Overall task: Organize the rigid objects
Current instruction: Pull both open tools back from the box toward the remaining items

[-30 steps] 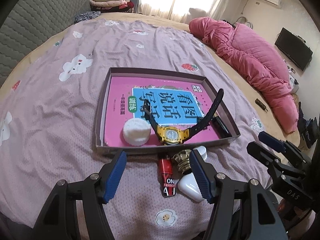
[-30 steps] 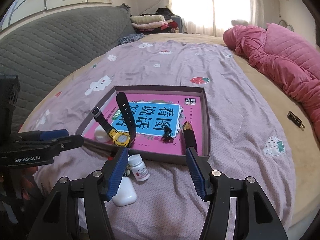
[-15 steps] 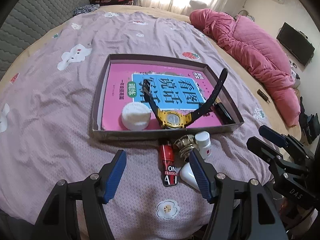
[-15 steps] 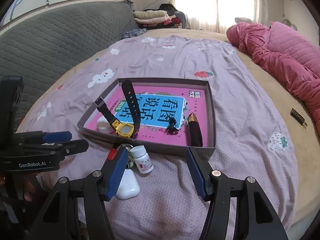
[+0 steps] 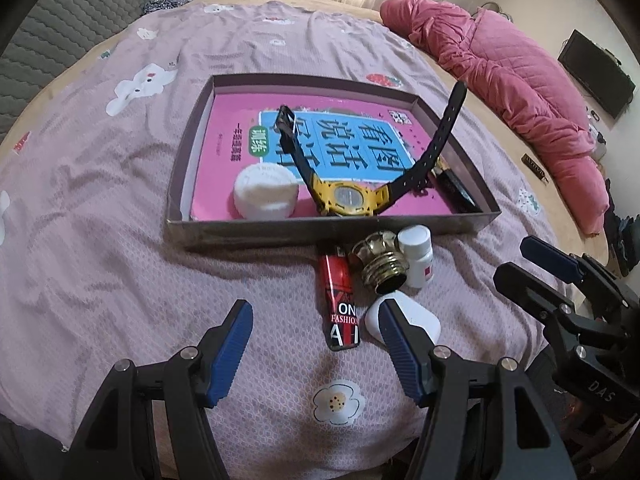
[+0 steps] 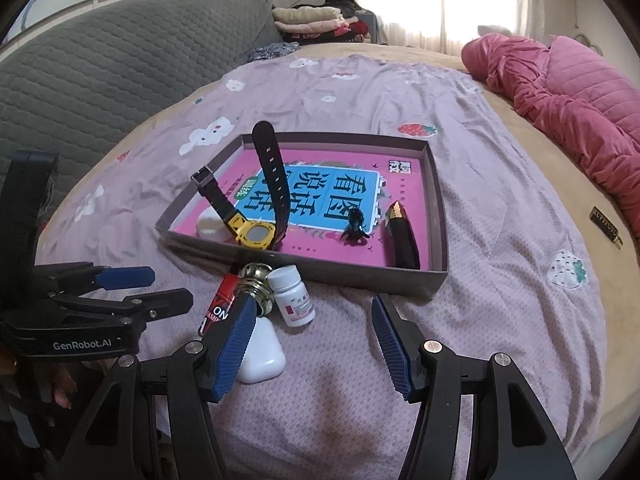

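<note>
A shallow brown box (image 5: 320, 232) (image 6: 436, 184) lies on the bed, lined with a pink book. Inside rest a yellow watch (image 5: 346, 198) (image 6: 256, 236), a white round lid (image 5: 266, 194), a black pen (image 6: 402, 236) and a small black clip (image 6: 354, 226). In front of the box lie a red lighter (image 5: 340, 300) (image 6: 218, 306), a brass cap (image 5: 380, 264) (image 6: 258, 284), a white pill bottle (image 5: 418, 256) (image 6: 294, 296) and a white earbud case (image 5: 416, 318) (image 6: 262, 350). My left gripper (image 5: 316, 334) hangs open just before the lighter. My right gripper (image 6: 314, 338) is open near the bottle.
A pink quilted duvet (image 5: 512, 68) (image 6: 572, 108) is heaped along the right side of the bed. A grey padded headboard (image 6: 92, 76) runs on the left. Folded clothes (image 6: 316, 20) sit at the far end. A small dark tag (image 6: 606, 222) lies near the right edge.
My left gripper has sunk and tipped down toward the loose items, so the lighter, cap and case show more fully between its fingers. The right gripper's view has barely shifted.
</note>
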Tool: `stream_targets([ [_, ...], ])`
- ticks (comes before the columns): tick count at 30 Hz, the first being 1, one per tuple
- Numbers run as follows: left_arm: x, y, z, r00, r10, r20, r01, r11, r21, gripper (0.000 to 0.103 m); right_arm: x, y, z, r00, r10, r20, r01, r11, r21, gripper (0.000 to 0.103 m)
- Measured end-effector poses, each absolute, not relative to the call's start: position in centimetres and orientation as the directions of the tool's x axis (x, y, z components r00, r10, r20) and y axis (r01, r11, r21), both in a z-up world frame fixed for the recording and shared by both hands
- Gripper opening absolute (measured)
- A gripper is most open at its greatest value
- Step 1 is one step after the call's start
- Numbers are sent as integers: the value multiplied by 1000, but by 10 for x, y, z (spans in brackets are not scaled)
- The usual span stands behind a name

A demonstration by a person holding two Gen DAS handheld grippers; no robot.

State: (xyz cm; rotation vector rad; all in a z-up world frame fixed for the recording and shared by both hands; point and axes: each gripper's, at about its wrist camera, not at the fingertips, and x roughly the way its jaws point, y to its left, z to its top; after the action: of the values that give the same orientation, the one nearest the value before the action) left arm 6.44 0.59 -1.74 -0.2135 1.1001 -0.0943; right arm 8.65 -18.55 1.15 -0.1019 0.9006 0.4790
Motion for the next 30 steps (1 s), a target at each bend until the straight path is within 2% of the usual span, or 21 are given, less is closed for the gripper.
stream_targets([
  [20,72,-2,-44,381,-172,-908,-45,978,-204,65,92,-183,-16,473,333,-816,-435,893,113,62],
  [30,91,-8,-56,360,-123,-925,-61,986,-154,65,96,-181,-28,453,323,-831,-435,894,111,62],
])
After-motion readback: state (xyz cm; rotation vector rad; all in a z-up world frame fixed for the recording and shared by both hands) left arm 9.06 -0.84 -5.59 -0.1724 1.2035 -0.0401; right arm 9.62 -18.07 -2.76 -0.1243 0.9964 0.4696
